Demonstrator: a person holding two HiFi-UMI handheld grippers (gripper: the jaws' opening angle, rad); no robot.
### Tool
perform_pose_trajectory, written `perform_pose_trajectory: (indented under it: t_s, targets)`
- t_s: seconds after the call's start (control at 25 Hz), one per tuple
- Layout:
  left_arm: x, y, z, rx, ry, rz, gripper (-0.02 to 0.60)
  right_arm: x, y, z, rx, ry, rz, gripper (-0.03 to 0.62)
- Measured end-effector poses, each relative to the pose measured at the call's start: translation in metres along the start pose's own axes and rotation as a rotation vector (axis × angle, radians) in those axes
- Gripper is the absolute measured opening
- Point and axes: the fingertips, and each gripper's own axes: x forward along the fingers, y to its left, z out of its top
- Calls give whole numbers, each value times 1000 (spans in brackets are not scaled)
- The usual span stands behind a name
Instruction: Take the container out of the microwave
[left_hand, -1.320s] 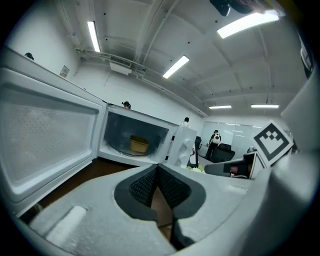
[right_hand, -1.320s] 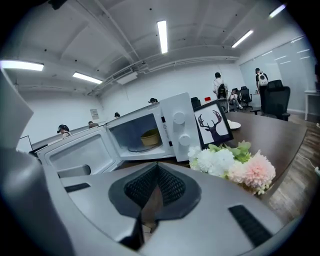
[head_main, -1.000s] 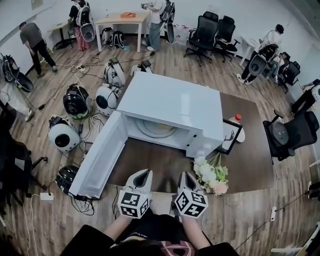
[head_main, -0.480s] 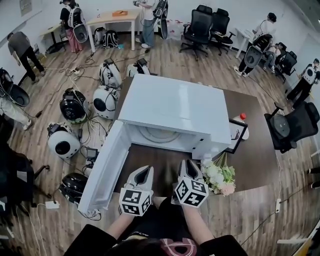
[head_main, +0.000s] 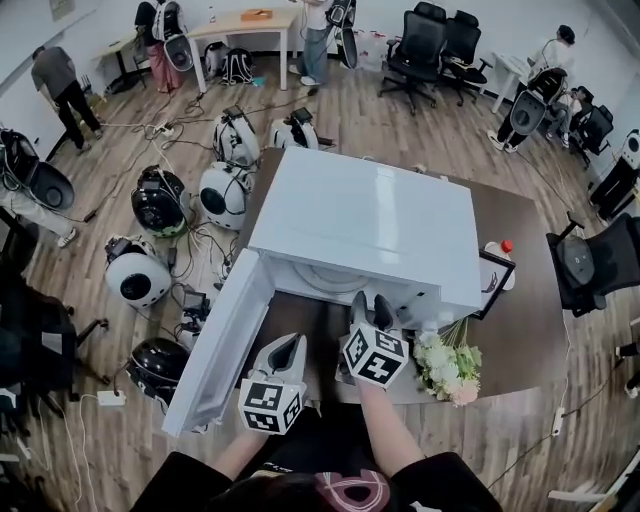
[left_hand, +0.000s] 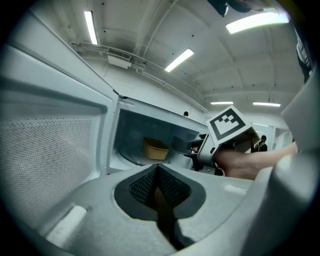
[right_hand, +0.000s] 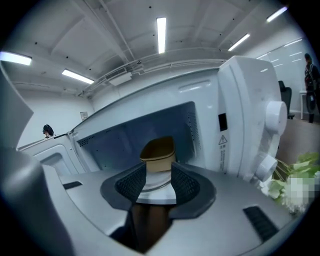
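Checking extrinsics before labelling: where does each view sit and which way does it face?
Head view: on the person's head, steeply down onto the open microwave; shows both forearms, left gripper, right gripper.
Left gripper view: on the left gripper, along its shut jaws toward the cavity; shows the right gripper's marker cube and hand.
Right gripper view: on the right gripper, along jaws that have just been opening, nothing between them, at the container.
Shared: both gripper views see the container.

microwave (head_main: 360, 225): one
container (right_hand: 159, 152): one
grippers: two, left gripper (head_main: 285, 347) and right gripper (head_main: 368, 300)
flower bunch (head_main: 447, 358): one, lower right
picture frame (head_main: 493, 285): one
red-capped bottle (head_main: 503, 250): one
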Motion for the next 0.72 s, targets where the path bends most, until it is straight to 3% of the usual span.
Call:
perform_pose_trajectory:
  t_s: [0.52, 0.72]
  targets:
    - [12, 20, -4, -20, 40, 61, 9, 63, -11, 22, 25, -47, -84, 151]
    - [19, 26, 3, -23, 46, 54, 9, 82, -7, 35, -7, -78, -108, 238]
